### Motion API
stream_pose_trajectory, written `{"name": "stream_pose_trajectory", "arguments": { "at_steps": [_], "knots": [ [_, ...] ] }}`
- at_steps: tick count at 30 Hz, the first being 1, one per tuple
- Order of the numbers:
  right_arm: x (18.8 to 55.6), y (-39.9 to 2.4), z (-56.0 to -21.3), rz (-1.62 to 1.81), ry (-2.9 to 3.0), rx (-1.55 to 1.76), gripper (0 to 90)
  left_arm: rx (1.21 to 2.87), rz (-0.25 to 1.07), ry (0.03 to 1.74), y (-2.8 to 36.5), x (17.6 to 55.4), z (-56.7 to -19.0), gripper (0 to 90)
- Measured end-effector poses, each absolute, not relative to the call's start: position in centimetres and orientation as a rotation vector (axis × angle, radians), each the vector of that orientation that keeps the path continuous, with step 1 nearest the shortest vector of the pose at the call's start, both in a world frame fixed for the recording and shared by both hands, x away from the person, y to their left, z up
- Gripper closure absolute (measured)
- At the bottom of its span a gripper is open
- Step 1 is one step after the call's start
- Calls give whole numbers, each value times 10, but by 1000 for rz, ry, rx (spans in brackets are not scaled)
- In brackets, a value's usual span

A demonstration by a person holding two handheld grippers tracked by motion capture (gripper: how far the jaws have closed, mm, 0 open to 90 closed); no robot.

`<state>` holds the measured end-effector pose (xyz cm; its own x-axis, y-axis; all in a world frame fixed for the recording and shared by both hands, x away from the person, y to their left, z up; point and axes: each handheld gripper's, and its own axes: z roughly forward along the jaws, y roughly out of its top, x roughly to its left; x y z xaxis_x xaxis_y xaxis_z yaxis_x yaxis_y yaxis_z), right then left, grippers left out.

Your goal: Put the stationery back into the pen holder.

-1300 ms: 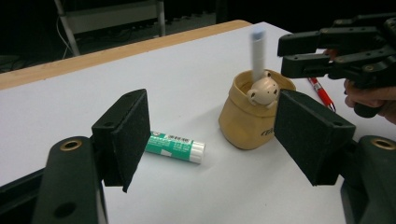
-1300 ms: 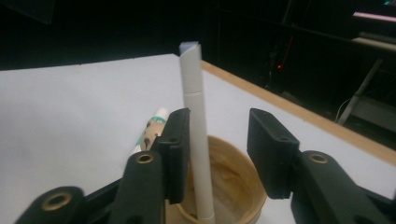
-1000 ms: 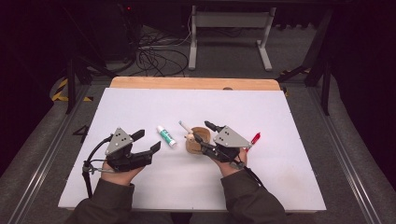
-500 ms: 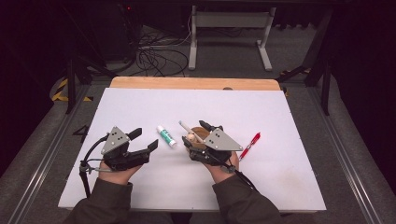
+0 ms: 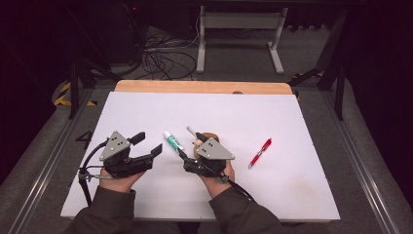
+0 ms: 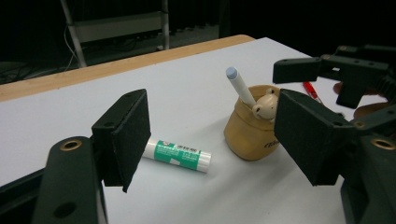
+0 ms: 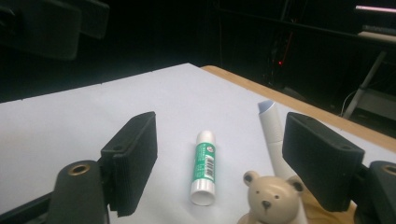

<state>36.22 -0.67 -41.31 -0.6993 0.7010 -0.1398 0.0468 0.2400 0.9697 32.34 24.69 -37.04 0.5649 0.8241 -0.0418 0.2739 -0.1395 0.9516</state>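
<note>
Glue stick (image 5: 173,142) lies flat (cap toward the wooden edge); right hand-held gripper (image 5: 187,152) gapes, gripping nothing.

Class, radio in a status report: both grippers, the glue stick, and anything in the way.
Left gripper open, empty. Right gripper jaws just opened, nothing between them, pointed at glue stick. Glue stick flat on table, untouched. Wooden bear pen holder close beside the right gripper.
</note>
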Motion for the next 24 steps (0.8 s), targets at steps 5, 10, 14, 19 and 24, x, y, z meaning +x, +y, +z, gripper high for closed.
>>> {"name": "stream_pose_trajectory", "arguments": {
  "at_steps": [5,10,14,19,24],
  "knots": [
    [363,4,-421,1484,1963,718,278,1673,626,934,253,323,-368,281],
    [366,13,-427,1471,1961,750,304,1666,622,937,256,322,-366,281],
    [371,19,-432,1466,1964,775,338,1663,624,935,257,322,-365,281],
    [372,25,-435,1445,1940,779,358,1655,619,939,259,322,-365,281],
    [372,33,-439,1441,1958,789,366,1654,620,938,260,322,-364,281]
  ]
}}
